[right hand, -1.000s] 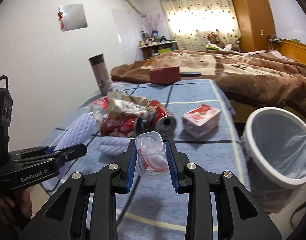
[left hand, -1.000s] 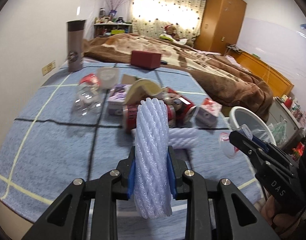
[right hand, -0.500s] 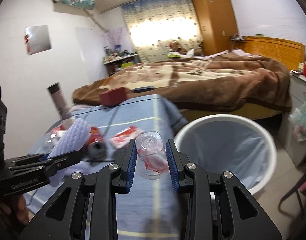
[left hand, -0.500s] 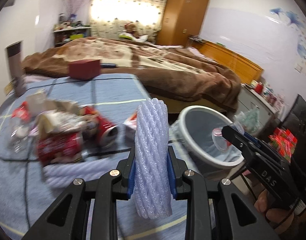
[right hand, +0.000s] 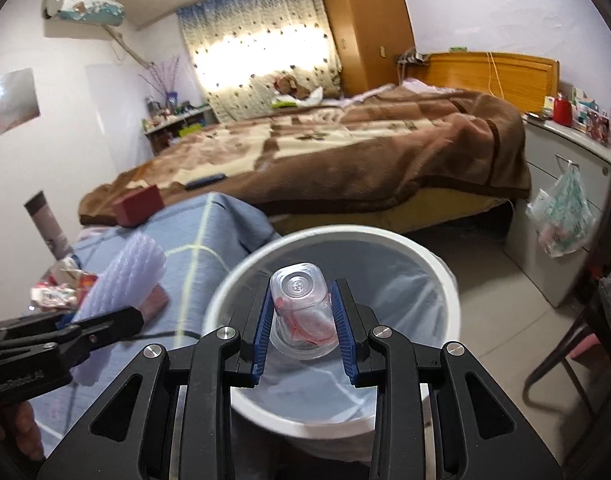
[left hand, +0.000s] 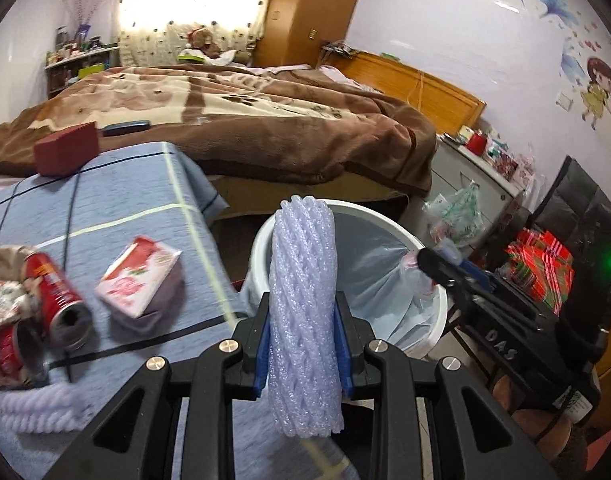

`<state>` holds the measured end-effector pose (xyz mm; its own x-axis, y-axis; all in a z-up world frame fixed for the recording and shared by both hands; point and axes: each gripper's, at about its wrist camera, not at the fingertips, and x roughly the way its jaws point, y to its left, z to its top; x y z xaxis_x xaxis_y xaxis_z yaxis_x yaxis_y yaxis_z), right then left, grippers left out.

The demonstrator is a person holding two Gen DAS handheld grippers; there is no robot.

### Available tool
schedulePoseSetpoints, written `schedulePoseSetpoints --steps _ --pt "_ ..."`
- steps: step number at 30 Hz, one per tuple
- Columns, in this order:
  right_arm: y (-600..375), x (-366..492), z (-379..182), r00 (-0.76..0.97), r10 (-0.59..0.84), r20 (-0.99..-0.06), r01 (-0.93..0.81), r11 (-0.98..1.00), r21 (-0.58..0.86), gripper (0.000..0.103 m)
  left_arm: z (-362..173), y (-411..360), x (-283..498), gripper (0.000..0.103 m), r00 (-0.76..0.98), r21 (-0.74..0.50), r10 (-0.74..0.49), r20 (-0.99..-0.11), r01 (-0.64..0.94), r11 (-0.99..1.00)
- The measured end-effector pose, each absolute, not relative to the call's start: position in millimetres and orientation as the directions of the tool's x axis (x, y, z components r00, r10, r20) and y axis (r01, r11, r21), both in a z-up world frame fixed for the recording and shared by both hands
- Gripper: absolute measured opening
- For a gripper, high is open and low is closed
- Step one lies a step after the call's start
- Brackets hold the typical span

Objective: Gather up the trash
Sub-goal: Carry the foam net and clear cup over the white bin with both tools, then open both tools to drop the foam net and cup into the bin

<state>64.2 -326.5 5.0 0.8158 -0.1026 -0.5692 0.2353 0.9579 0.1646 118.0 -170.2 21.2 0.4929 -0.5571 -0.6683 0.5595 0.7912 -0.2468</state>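
Each hand-held gripper (right hand: 301, 330) clamps one item: cup (right hand: 303, 316), foam net (left hand: 303, 320).

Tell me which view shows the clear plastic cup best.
The right wrist view: the cup sits dead centre, clamped in the right gripper over the white bin, with red residue visible inside. In the left wrist view the cup shows only as a small sliver at the tip of that gripper, above the bin's liner.

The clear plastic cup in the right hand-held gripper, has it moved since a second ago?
Yes. The clear plastic cup, clamped in the right hand-held gripper, has swung off the blue table rightward and now sits over the white trash bin's opening.
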Motion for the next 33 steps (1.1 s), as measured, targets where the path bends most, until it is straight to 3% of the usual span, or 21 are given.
schedulePoseSetpoints --steps 11,13,15,16,18,33 --pt "-353.0 64.1 -9.2 0.763 -0.149 -0.629 0.295 0.946 0.134 0.032 1.5 -217.3 131.5 0.029 0.44 -0.224 -0.537 -0.72 0.585 0.78" --pt "-357.0 64.6 -10.5 0.755 -0.144 -0.64 0.298 0.944 0.14 0.037 -0.8 -219.5 132.0 0.033 0.433 -0.225 -0.535 -0.725 0.585 0.779" --pt "-361.2 64.8 -11.3 0.75 -0.142 -0.646 0.301 0.943 0.143 0.061 -3.9 -221.5 134.6 0.04 0.423 -0.234 -0.535 -0.732 0.581 0.78" --pt "-362.1 63.2 -11.1 0.75 -0.147 -0.645 0.307 0.941 0.143 0.062 -4.7 -221.8 135.2 0.047 0.422 -0.238 -0.532 -0.734 0.574 0.784" --pt "-363.7 61.0 -10.0 0.753 -0.146 -0.641 0.308 0.94 0.148 0.062 -4.9 -223.8 134.6 0.056 0.429 -0.232 -0.532 -0.73 0.576 0.784" --pt "-355.1 51.3 2.9 0.788 -0.132 -0.601 0.291 0.941 0.175 0.062 6.1 -191.9 124.4 0.056 0.466 -0.242 -0.544 -0.698 0.562 0.791"
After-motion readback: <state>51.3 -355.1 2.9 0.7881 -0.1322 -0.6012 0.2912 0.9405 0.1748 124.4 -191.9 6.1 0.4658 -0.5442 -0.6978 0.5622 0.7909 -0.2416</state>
